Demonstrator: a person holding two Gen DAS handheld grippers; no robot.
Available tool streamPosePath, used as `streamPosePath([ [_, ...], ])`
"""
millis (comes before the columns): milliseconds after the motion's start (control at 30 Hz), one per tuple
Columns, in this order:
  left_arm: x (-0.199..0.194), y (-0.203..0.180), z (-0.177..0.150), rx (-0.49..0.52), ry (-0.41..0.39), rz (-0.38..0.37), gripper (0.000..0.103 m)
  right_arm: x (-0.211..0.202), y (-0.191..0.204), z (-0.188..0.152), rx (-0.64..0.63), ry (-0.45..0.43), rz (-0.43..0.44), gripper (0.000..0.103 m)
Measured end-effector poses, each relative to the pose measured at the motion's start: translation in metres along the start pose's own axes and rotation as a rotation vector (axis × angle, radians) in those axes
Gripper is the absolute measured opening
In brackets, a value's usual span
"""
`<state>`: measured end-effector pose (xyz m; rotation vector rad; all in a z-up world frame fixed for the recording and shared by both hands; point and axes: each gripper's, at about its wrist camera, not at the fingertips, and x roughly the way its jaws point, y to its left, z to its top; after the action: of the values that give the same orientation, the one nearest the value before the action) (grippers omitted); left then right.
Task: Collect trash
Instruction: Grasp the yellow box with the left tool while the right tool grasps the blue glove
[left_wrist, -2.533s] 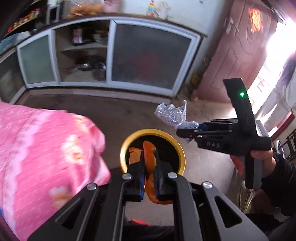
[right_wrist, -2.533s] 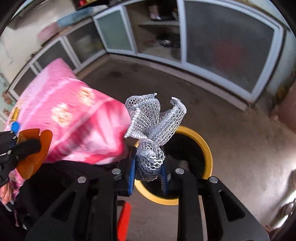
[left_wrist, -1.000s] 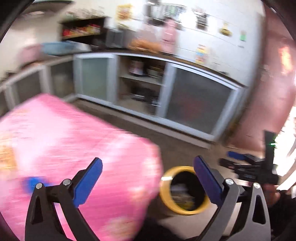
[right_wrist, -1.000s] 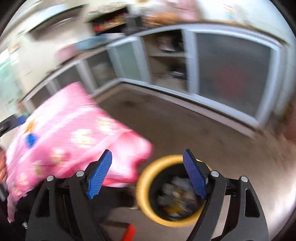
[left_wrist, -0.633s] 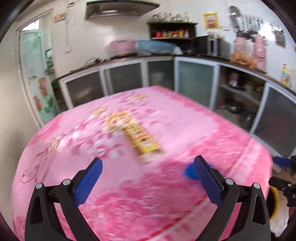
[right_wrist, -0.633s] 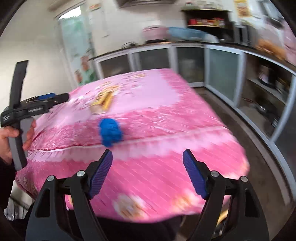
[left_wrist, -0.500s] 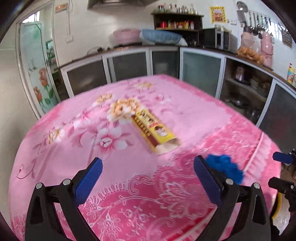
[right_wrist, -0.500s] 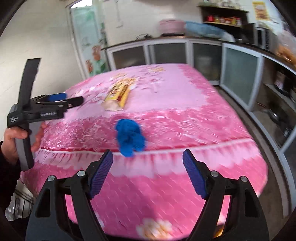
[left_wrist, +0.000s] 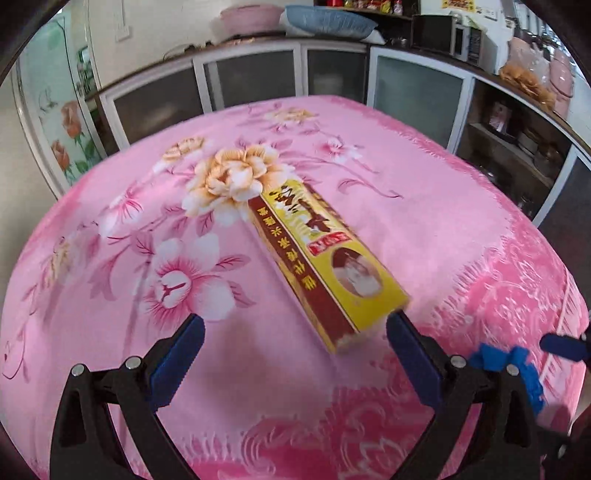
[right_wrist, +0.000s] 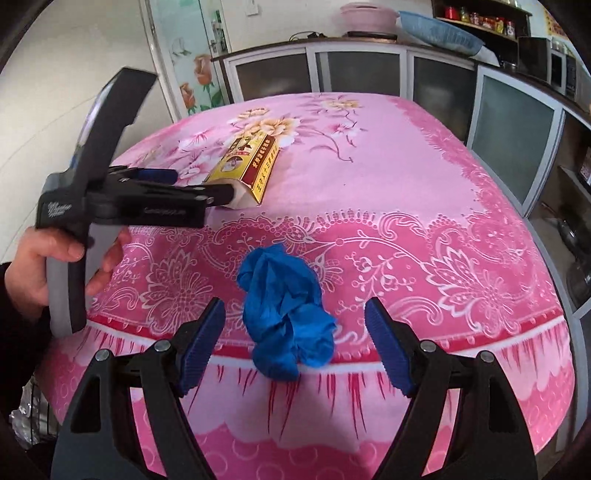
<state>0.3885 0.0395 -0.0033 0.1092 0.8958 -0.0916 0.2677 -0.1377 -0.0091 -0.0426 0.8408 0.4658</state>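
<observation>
box (left_wrist: 325, 266): a long yellow and red carton, lying flat near the middle of the bench (left_wrist: 424, 192), its near end just ahead of the left tongs (left_wrist: 295, 354).
glove (right_wrist: 286, 314): a crumpled blue glove at the near edge of the bench, framed between the blue pads of the right tongs (right_wrist: 295, 339).
left tongs: spread wide, nothing held; one pad sits just beside the box's near corner.
right tongs: spread wide, nothing held; no pad is seen pressing on the glove.
risk, box: if closed at the end corner, the long box is judged likely to pivot or slip, since most of its length would hang free.
risk, glove: being limp and at the edge, it could be nudged off the bench, or only a fold pinched and dropped.
risk, cloth: the pink cloth could be caught with either item and dragged.
left view only: the box's printed top is shown; the glove is half hidden behind a finger.
right view only: the left tongs and the hand (right_wrist: 33, 266) are seen from the side, and the glove in full.
</observation>
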Motion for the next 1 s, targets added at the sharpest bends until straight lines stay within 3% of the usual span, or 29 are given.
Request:
streamPosePath([
  [167, 0.018, 0.003, 0.009, -0.028, 0.028, -0.027, 0.093, 0.016, -0.002, 0.006, 0.005, 0.057, 0.013, 0.058],
  [200, 0.021, 0.006, 0.012, -0.047, 0.037, -0.039, 0.082, 0.018, -0.002, 0.007, 0.001, 0.062, 0.004, 0.054],
  [233, 0.024, 0.008, 0.015, -0.066, 0.046, -0.055, 0.072, 0.019, -0.001, 0.008, -0.003, 0.063, -0.002, 0.044],
  [267, 0.027, 0.010, 0.017, -0.085, 0.058, -0.062, 0.055, 0.019, -0.001, 0.009, -0.007, 0.068, -0.012, 0.031],
  [300, 0.029, 0.012, 0.018, -0.097, 0.062, -0.059, 0.032, 0.020, -0.001, 0.009, -0.010, 0.070, -0.022, 0.026],
  [333, 0.030, 0.014, 0.019, -0.101, 0.065, -0.059, 0.023, 0.020, 0.000, 0.009, -0.016, 0.072, -0.035, 0.020],
  [400, 0.030, 0.019, 0.021, -0.130, 0.053, -0.064, 0.014, 0.019, 0.000, 0.009, -0.015, 0.066, -0.041, 0.018],
  [500, 0.018, 0.026, 0.021, -0.164, 0.015, -0.078, 0.006, 0.008, -0.002, 0.007, 0.003, 0.043, -0.029, 0.017],
  [833, -0.037, 0.028, 0.005, -0.163, -0.059, -0.114, 0.004, -0.058, -0.010, -0.009, 0.032, -0.046, -0.061, 0.017],
  [1000, -0.074, 0.006, -0.005, -0.101, -0.103, -0.167, 0.004, -0.096, -0.019, -0.027, 0.065, -0.086, -0.092, 0.017],
])
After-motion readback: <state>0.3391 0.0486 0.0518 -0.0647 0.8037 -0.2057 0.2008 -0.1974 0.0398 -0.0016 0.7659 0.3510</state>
